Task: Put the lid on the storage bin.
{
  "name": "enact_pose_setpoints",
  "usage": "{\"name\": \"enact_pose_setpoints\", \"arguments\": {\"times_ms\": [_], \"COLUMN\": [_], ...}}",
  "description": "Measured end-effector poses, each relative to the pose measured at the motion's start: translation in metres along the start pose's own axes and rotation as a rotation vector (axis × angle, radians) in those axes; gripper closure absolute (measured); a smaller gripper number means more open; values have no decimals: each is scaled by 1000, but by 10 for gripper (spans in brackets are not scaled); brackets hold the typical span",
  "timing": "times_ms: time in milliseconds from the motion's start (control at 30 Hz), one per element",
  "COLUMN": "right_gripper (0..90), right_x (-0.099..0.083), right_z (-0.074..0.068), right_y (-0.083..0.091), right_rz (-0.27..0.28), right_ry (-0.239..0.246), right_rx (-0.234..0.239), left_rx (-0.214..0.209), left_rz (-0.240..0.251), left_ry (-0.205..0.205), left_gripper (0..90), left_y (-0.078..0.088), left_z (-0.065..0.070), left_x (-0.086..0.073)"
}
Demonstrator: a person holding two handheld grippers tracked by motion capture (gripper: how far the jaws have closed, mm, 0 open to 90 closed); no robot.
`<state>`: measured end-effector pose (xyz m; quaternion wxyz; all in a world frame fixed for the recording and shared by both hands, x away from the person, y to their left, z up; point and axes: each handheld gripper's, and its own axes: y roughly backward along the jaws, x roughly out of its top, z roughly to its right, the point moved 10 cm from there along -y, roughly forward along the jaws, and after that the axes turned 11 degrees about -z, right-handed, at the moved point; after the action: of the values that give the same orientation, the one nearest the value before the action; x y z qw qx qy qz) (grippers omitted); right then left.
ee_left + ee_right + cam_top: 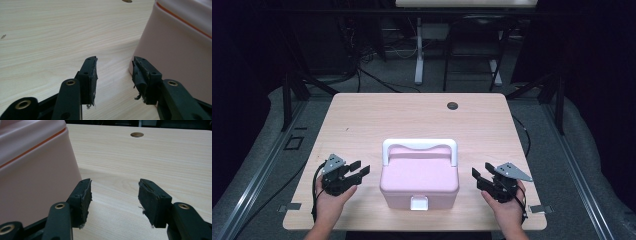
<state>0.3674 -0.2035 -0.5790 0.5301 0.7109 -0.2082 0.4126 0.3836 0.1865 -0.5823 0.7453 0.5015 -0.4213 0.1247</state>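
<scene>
A pink lidded box (pixel 419 181) with a white handle (pixel 419 146) and a white front latch (pixel 419 203) stands near the table's front edge, its lid down. My left gripper (pixel 360 168) rests low to the box's left, open, with bare wood between its jaws. In the left gripper view the gripper (pixel 115 64) has its right jaw close beside the box's pink wall (pixel 175 50). My right gripper (pixel 480 175) sits to the box's right, open and holding nothing. In the right gripper view the gripper (pixel 114 185) has the box wall (pixel 35 175) just left of its left jaw.
The light wooden table (pixel 377 115) has a round cable hole (pixel 453 105) at the back. Desk legs, chairs and cables stand on the floor beyond the far edge. Metal rails run along both sides of the table.
</scene>
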Motion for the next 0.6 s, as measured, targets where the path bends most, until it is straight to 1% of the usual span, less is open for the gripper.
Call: {"name": "enact_pose_setpoints", "arguments": {"times_ms": [33,67,167,333,400,433,500,533,600], "right_gripper": [430,430,430,431,431,432,432,432,432], "right_x": [-1,-2,-3,-6,-6,-7,-8,-8,-8], "right_z": [0,1,2,5,5,6,6,6,6], "right_y": [-1,-1,-4,-6,-7,-7,-8,-8,-7], "right_rz": [-5,-9,-17,-25,-24,-27,-31,-32,-32], "right_ry": [2,2,0,2,-7,-9,-2,-4,-3], "right_rx": [0,-2,-4,-12,-9,-10,-14,-14,-13], "left_rx": [-1,-5,-8,-6,-14,-11,-11,-13,-11], "left_rz": [-8,-5,-18,-38,-39,-39,-41,-49,-45], "left_ry": [6,15,25,30,35,34,31,28,32], "left_gripper": [530,528,526,524,519,517,512,510,507], "left_y": [0,-2,-6,-11,-12,-12,-13,-14,-15], "left_z": [-1,-1,-3,-4,-3,-2,-1,-1,-1], "left_x": [-2,-2,-6,-10,-10,-10,-11,-12,-12]}}
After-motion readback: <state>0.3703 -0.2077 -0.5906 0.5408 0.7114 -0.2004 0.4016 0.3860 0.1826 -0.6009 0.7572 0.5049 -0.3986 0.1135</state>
